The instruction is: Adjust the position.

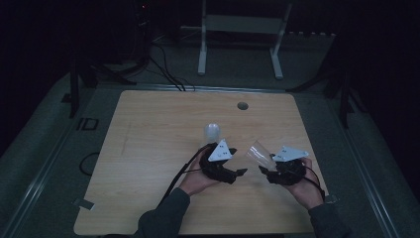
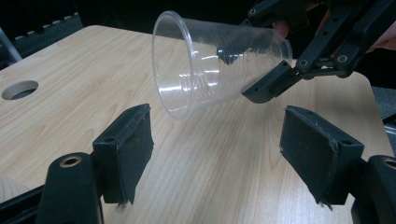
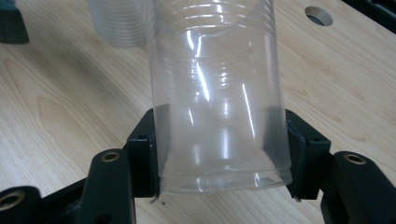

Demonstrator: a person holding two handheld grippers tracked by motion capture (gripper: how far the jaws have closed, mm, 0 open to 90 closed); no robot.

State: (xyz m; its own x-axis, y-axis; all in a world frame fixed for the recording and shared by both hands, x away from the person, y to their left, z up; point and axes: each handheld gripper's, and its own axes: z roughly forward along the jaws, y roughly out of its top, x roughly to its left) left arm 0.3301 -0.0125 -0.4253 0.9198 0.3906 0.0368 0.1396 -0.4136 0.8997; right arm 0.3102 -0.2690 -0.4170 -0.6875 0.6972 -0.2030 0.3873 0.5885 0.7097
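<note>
A clear plastic cup is held tilted above the wooden table, mouth pointing left. My right gripper is shut on its base, and the right gripper view shows the cup squeezed between both pads. My left gripper is just left of the cup and stands open. In the left gripper view its pads are wide apart below the cup's rim, not touching it, with my right gripper at the cup's base. A stack of clear cups stands upright behind my left gripper.
A round cable hole is in the table's far edge. A white metal frame stands on the floor beyond the table. The cup stack is at the top left of the right gripper view.
</note>
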